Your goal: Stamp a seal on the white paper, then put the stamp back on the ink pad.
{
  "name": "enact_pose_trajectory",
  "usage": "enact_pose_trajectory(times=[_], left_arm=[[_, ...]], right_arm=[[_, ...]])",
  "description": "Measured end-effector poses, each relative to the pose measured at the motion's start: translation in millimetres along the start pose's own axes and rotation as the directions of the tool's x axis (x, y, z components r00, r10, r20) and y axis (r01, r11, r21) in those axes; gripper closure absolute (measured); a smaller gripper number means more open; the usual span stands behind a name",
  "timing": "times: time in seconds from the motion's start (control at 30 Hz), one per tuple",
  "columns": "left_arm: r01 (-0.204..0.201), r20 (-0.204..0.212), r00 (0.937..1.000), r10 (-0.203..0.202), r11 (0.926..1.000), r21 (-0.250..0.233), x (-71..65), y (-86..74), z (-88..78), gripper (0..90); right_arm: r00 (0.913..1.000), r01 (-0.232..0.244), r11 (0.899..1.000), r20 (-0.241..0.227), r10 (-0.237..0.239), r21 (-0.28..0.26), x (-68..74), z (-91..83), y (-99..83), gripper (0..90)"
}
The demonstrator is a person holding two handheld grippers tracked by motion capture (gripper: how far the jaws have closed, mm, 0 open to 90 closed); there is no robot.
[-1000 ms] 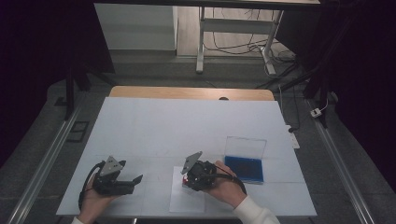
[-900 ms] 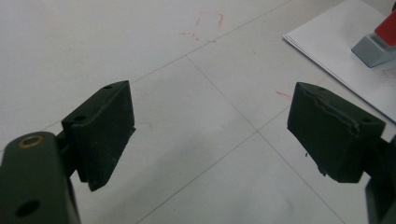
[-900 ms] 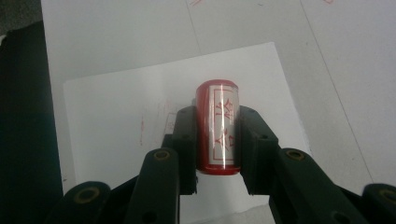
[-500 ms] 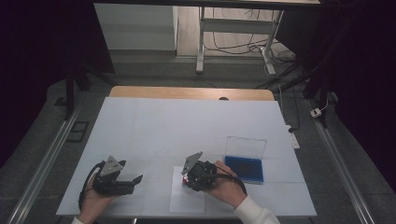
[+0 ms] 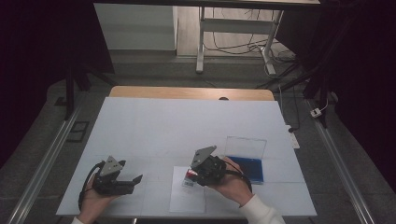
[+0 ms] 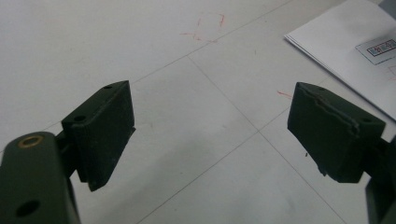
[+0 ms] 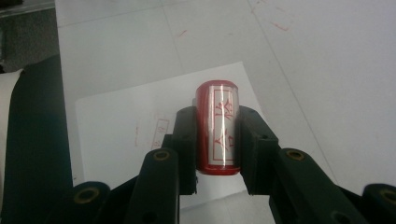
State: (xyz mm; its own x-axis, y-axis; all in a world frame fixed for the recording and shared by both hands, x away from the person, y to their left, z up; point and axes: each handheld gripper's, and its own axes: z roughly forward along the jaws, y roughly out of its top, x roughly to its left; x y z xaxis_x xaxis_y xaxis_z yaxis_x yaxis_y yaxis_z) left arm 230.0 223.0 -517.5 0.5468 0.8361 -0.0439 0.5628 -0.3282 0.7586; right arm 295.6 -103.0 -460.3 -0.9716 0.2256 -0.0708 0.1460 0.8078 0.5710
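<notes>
just red stamp above paper

The desk has a white top marked with faint grid lines and a bare wooden strip along its 12 o'clock edge. A white sheet of paper lies flat near the 6 o'clock edge, carrying a small printed label. Towards 4 o'clock from the desk's middle sits a blue tray with a clear raised lid. In the left gripper view, scattered red marks show on the white surface.
</notes>
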Motion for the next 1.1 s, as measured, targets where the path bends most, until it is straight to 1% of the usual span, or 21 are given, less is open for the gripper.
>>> enact_pose_trajectory(times=[0.2,0.3,0.33,0.8,0.97,1.1], left_arm=[[0.003,-0.003,1.0,-0.003,1.0,-0.002,0.4,-0.1,-0.3,15.2],[0.002,-0.003,1.0,-0.002,1.0,-0.004,0.9,-0.4,-1.1,15.2],[0.002,-0.004,1.0,-0.002,1.0,-0.004,1.2,-0.4,-1.3,15.2],[0.0,-0.002,1.0,0.0,1.0,-0.006,0.2,-0.1,-1.2,15.2],[0.0,0.0,1.0,0.0,1.0,-0.003,0.4,0.4,0.2,15.1],[-0.003,0.0,1.0,0.003,1.0,-0.003,-0.1,0.1,-0.8,15.2]], right_arm=[[0.9994,-0.022,0.999,0.027,0.023,-0.032,-4.8,-9.6,-5.0,69.7],[0.9989,-0.034,0.998,0.031,0.035,-0.054,-6.0,-15.2,-7.5,69.7],[0.9988,-0.032,0.998,0.035,0.034,-0.051,-6.1,-17.3,-8.6,69.7],[0.9937,-0.066,0.993,0.084,0.074,-0.101,-14.5,-39.4,-25.9,69.7],[0.989,-0.086,0.991,0.112,0.097,-0.106,-20.7,-50.6,-38.6,69.7],[0.9836,-0.104,0.989,0.137,0.117,-0.105,-25.1,-57.6,-50.0,69.7]])
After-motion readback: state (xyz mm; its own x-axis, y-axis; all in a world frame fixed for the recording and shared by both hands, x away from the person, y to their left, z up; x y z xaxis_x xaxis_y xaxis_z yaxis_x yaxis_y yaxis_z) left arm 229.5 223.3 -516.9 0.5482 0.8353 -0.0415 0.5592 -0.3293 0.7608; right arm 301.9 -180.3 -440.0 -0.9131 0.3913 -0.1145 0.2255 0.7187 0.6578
